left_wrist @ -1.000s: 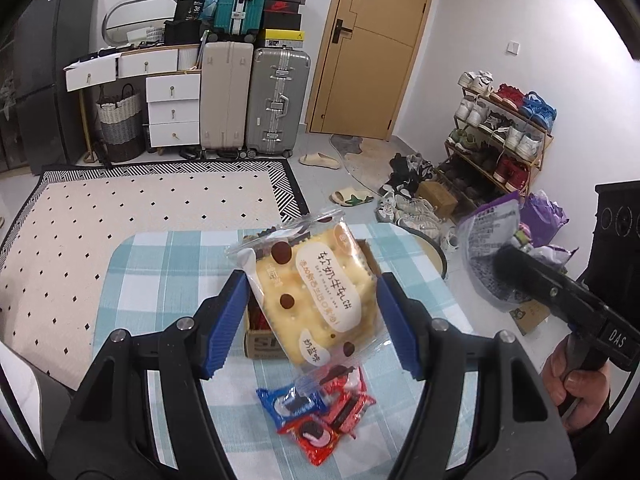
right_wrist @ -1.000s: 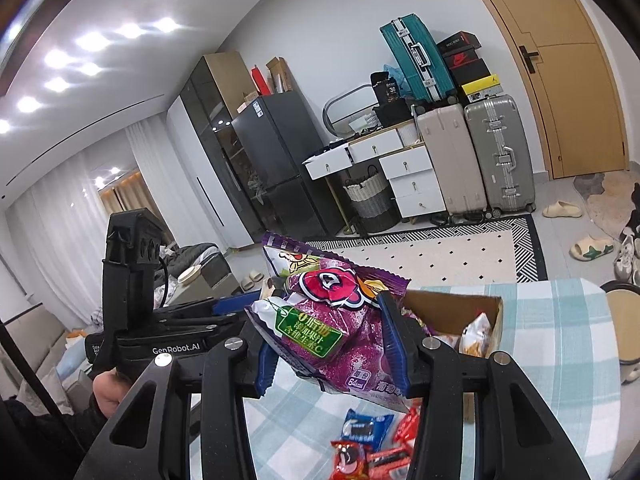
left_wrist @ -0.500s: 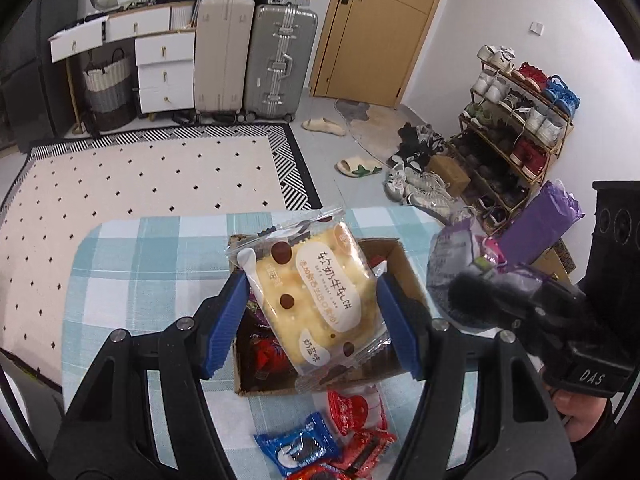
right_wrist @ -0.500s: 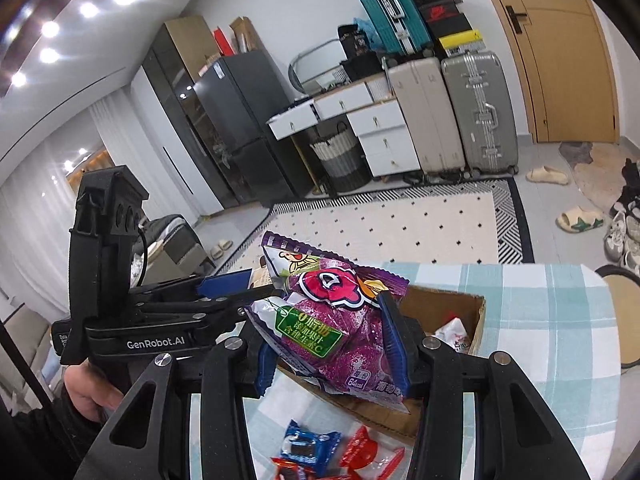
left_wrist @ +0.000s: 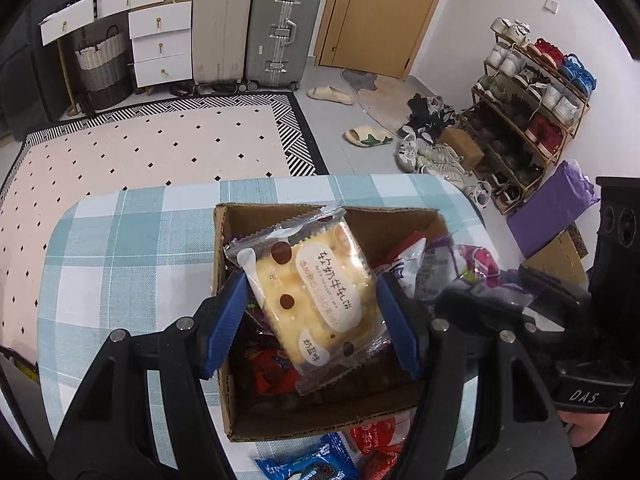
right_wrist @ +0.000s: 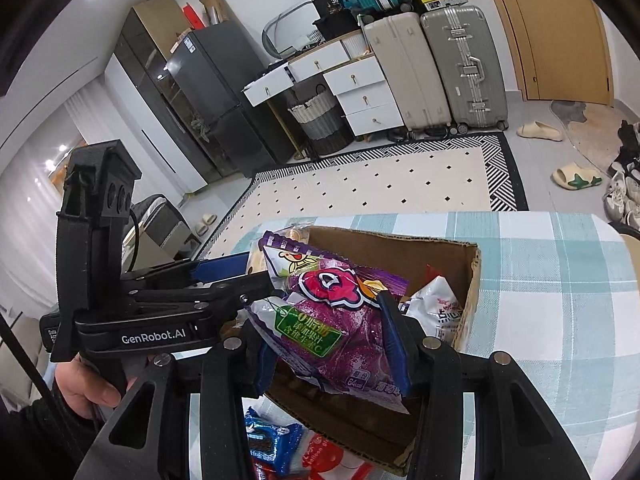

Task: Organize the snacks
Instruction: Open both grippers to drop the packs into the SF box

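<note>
This is a lived-in home, likely a living room by the entrance: a wooden door, a metal shoe rack crowded with sneakers, slippers on the grey floor, hard-shell suitcases, white drawers, a dark refrigerator, and a patterned cream rug.

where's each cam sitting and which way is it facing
Left wrist: on the left gripper, looking down at the yellow cake packet over the cardboard box; right gripper and a hand at right.
Right wrist: on the right gripper, facing the purple snack bag and room; left gripper and hand at left.
Shared: box, checked tablecloth, suitcases.
</note>
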Tool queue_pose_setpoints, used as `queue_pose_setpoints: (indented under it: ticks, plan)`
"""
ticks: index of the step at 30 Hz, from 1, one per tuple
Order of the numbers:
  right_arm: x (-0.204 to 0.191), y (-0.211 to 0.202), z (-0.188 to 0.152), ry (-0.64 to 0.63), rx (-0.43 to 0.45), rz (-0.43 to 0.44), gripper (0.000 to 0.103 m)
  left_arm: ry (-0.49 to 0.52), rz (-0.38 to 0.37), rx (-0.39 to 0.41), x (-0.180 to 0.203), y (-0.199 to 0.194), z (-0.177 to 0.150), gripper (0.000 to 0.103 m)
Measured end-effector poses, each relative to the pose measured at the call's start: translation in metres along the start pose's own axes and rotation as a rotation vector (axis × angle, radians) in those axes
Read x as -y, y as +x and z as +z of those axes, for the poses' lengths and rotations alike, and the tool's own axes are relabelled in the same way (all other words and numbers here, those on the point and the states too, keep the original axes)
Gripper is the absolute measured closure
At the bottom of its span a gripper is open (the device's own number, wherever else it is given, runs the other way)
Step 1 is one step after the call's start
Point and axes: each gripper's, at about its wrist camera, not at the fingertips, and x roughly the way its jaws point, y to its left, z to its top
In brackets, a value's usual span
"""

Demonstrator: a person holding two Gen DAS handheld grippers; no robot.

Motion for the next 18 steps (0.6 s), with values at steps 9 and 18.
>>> queue_pose_setpoints:
  ticks: [9, 18]
  plan:
    - [-0.003, 0.003, -0.001, -0.013, 0.006, -0.023, 0.052, -0.006, 0.016, 0.021, -0.002, -0.001, -0.004, 0.039]
    - [-0.022, -0.03, -0.009, -0.05, 0.065, -0.023, 0.052, 0.043, 0.085, 0.145, 0.016, -0.063, -0.029, 0.029]
